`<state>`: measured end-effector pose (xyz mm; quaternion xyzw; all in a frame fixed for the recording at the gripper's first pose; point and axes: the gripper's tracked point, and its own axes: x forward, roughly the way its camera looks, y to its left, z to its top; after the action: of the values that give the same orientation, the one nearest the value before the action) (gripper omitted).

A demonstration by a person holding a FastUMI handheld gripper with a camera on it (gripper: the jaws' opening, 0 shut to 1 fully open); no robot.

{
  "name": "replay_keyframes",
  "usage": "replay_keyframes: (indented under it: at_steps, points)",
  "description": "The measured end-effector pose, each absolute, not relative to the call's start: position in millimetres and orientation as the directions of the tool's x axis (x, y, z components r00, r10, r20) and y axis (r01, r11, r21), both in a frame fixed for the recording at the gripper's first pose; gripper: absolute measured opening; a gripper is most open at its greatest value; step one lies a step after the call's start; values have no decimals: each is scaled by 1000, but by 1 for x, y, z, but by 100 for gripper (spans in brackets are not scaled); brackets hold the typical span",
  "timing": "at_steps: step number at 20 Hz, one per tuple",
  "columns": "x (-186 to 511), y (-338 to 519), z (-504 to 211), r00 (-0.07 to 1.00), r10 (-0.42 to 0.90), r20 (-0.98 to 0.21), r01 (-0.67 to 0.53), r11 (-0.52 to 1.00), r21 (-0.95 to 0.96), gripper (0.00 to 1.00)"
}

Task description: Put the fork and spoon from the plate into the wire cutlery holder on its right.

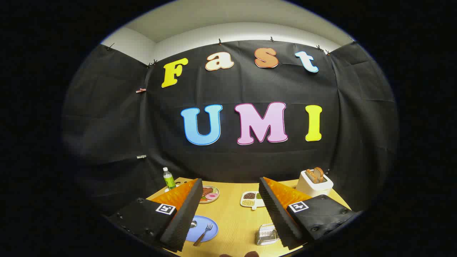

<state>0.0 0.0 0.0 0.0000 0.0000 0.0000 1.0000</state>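
Note:
My gripper (230,214) hangs open above the wooden table (232,221), its two black ribbed fingers (185,214) wide apart with nothing between them. A blue plate (210,233) lies on the table just inside the left finger. On it rests a fork (204,233) with a brown handle. A spoon (193,224) lies beside the fork, its bowl peeking out and the remainder hidden behind the left finger. The wire cutlery holder (267,233) stands to the right of the plate, close to the right finger, partly covered by it.
At the far side of the table sit a plate of food (210,194), a white divided dish of beans (251,199), a white toaster with bread (314,182) and a green bottle (169,178). The table's near edge runs just below the plate.

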Motion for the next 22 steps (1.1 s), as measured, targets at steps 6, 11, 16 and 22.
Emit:
replay_keyframes:
  at_steps: [6, 11, 16, 22]
  points:
    - [4, 4, -7, 1000, 3, -26, -3, 1000, 0, 98]
    - [8, 12, -15, 999, 14, -48, -14, 1000, -2, 99]
    - [13, 17, -25, 997, 24, -80, -25, 1000, -10, 99]
    - [23, 30, -42, 992, 33, -122, -35, 999, -14, 99]
